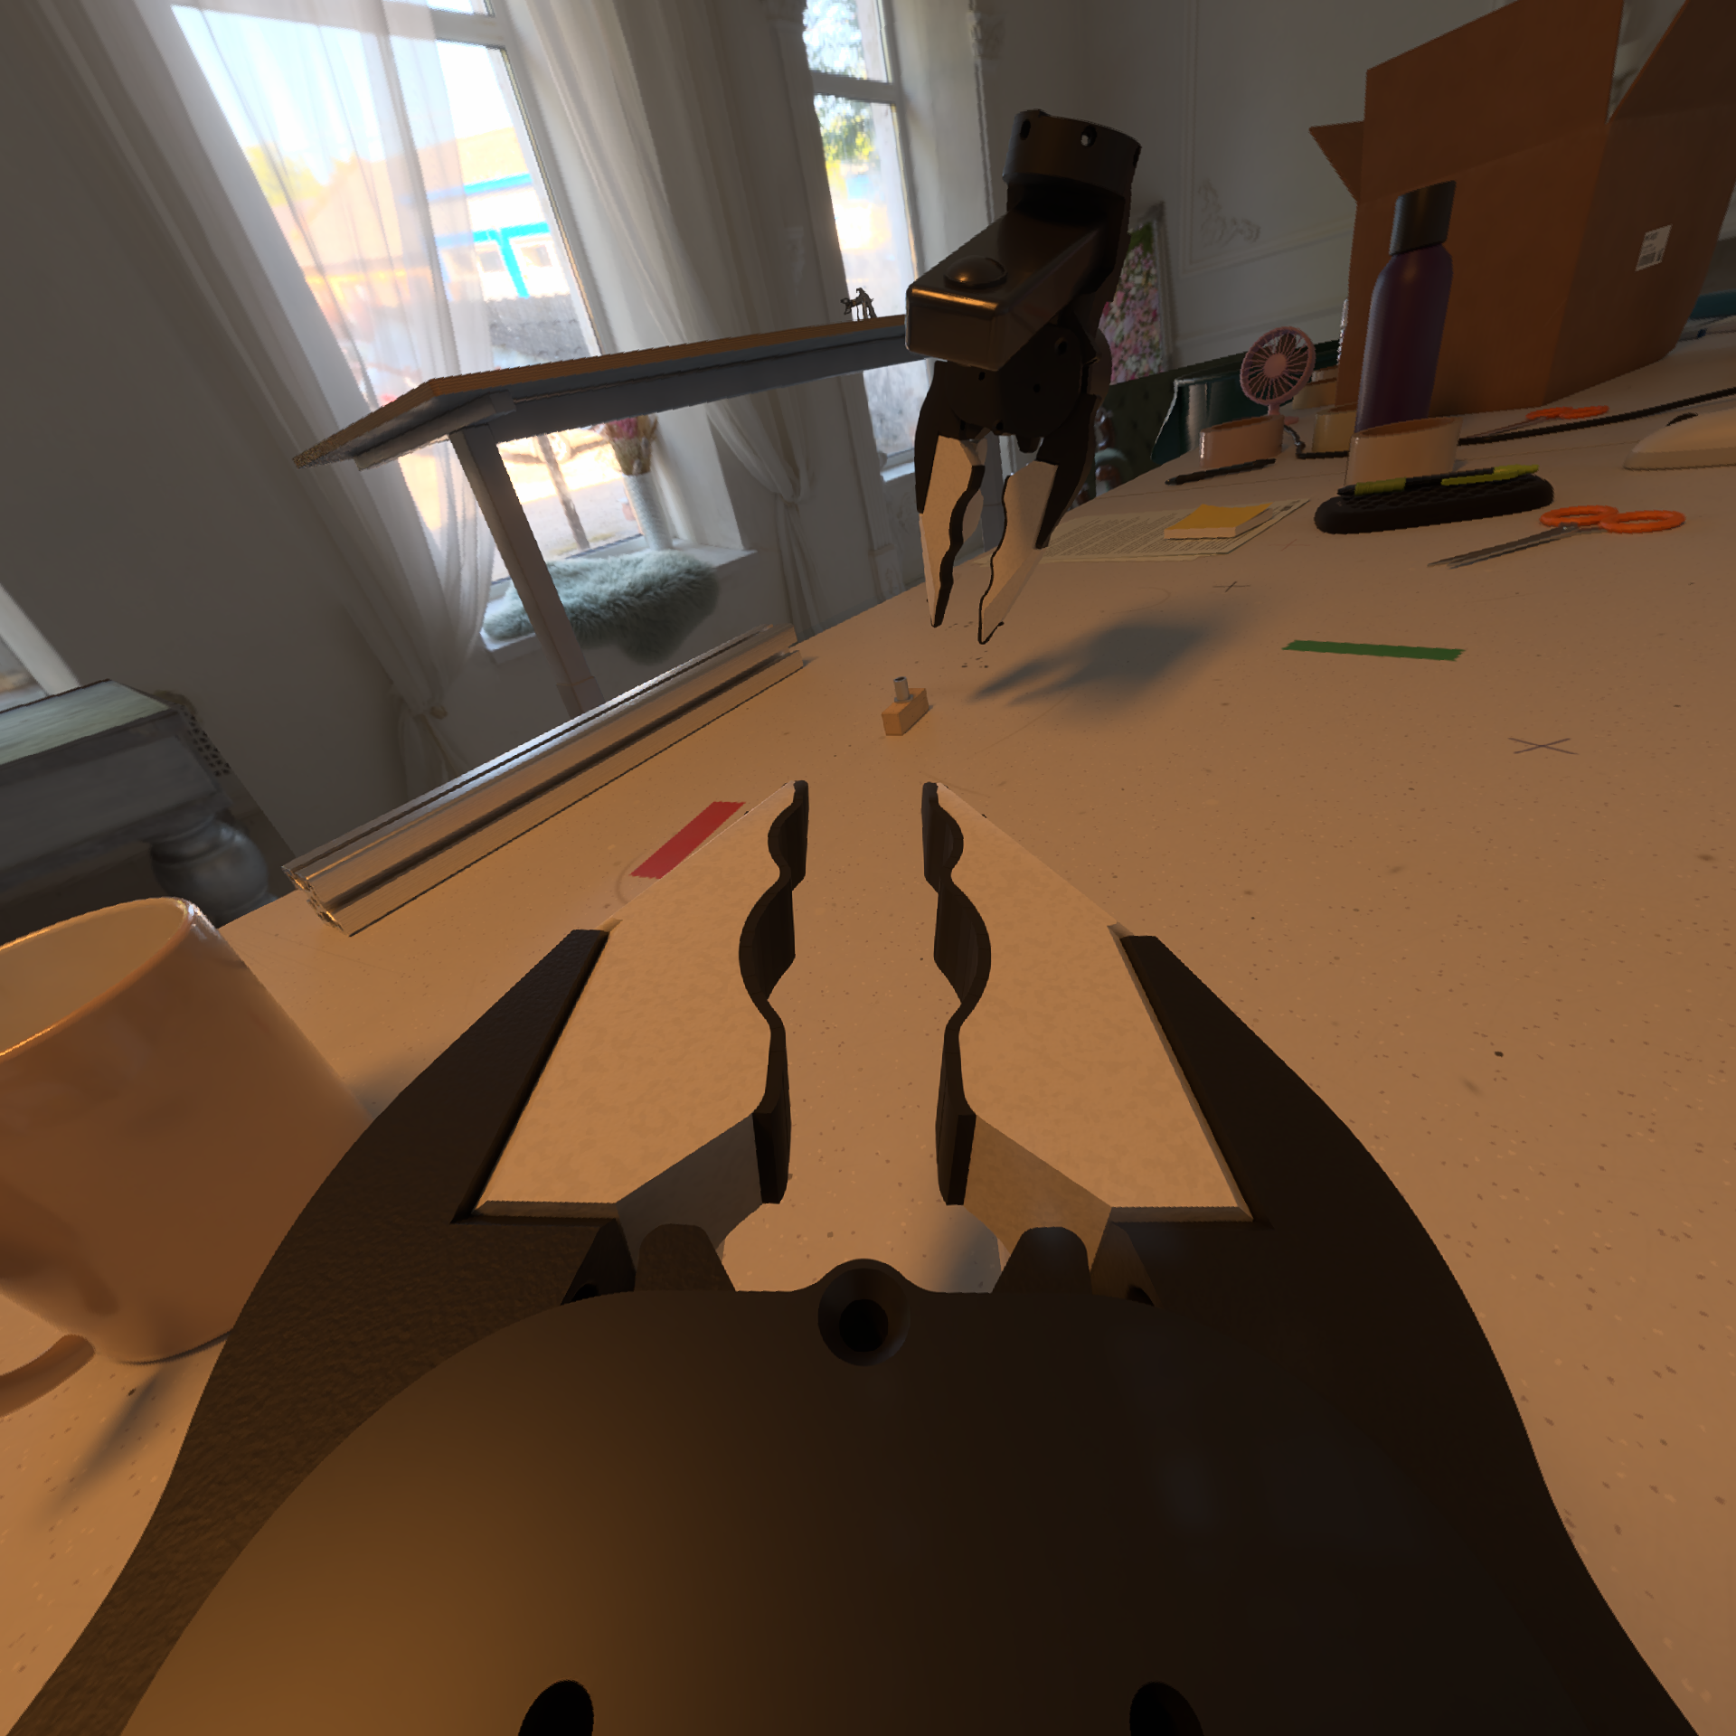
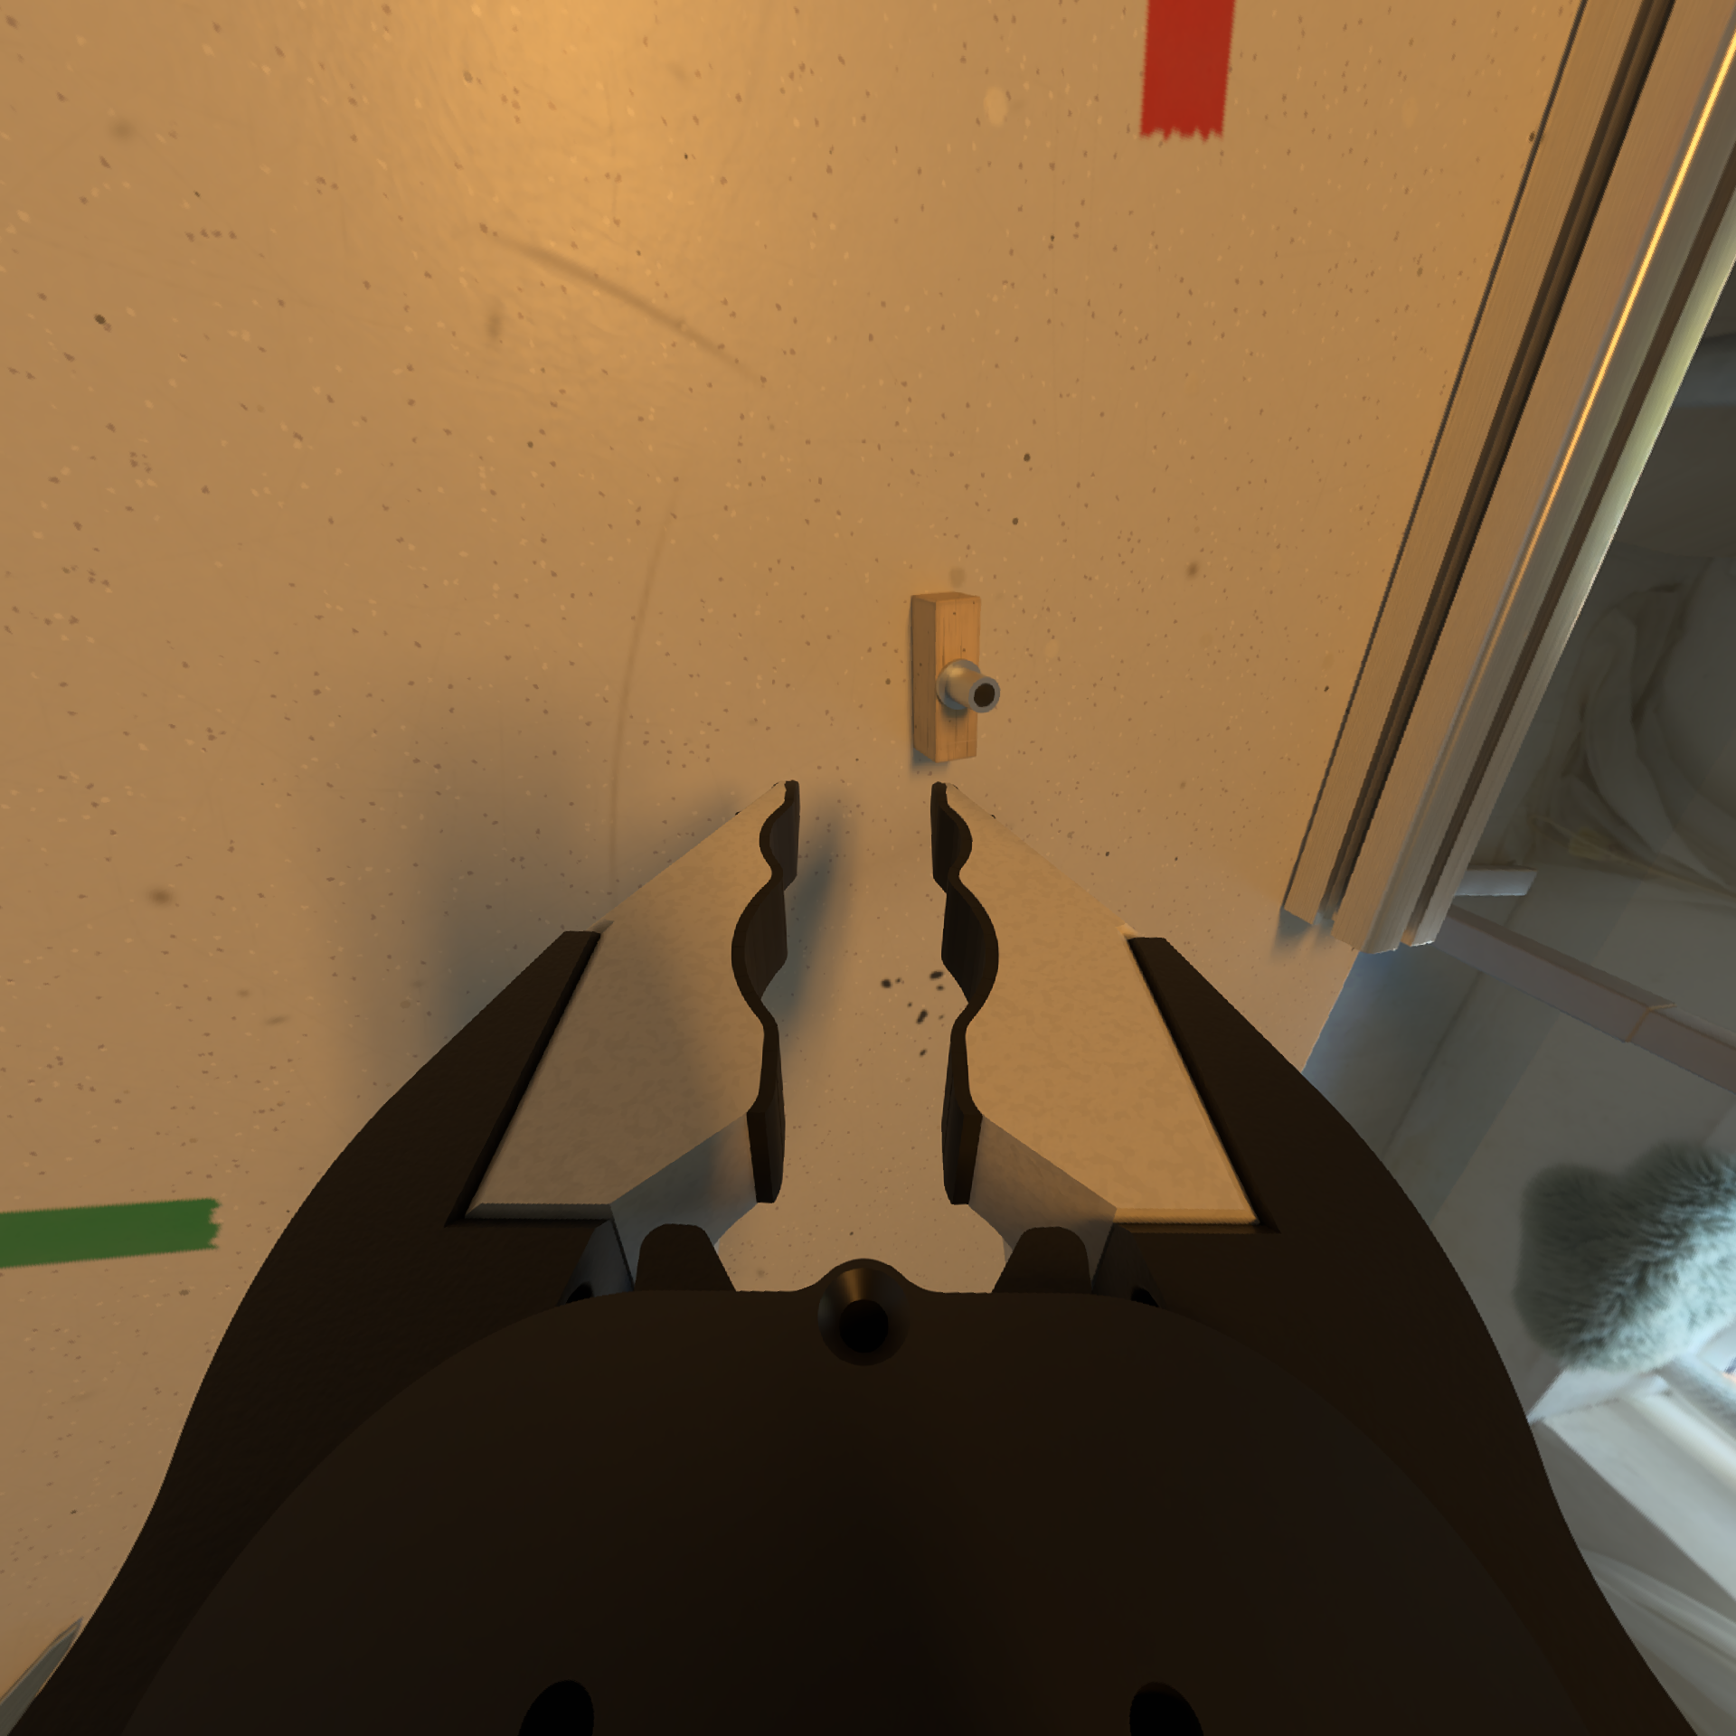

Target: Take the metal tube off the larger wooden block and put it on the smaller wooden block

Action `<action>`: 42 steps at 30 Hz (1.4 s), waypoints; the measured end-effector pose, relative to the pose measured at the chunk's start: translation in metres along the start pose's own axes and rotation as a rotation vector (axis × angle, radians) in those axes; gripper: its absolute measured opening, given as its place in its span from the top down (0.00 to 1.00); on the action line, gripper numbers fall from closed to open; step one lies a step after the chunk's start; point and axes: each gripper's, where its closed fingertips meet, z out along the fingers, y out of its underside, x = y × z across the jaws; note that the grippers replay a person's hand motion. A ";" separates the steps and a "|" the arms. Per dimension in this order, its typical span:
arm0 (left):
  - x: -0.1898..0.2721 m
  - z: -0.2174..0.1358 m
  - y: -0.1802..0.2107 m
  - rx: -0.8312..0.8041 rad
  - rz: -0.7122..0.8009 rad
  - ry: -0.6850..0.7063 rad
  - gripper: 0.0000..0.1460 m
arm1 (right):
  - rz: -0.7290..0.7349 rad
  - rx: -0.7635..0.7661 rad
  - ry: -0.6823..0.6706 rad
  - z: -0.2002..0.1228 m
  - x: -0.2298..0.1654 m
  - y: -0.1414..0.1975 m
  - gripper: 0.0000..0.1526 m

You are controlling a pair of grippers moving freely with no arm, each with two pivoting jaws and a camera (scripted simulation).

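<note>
A small metal tube stands upright on a light wooden block on the speckled table. Both also show in the left wrist view, the tube on the block, far ahead of my left gripper, which is open, empty and low over the table. My right gripper is open and empty, pointing down, with the block just beyond its fingertips. It shows in the left wrist view hovering above and slightly right of the block. Only one wooden block is in view.
An aluminium rail lies along the table's edge and also shows in the right wrist view. Red tape and green tape mark the table. A cream mug stands at near left. Scissors, a bottle and a cardboard box are far right.
</note>
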 end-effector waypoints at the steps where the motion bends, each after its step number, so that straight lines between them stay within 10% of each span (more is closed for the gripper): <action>1: 0.000 0.000 0.000 -0.001 -0.001 0.000 0.84 | 0.002 -0.005 0.002 0.000 0.001 0.001 0.82; 22: 0.000 0.001 0.001 -0.006 0.002 -0.001 0.84 | 0.211 -0.081 -0.037 -0.005 0.010 0.040 0.82; 42: 0.001 0.007 0.011 -0.033 0.020 -0.004 0.84 | 0.063 -0.090 -0.018 0.022 0.030 0.011 0.72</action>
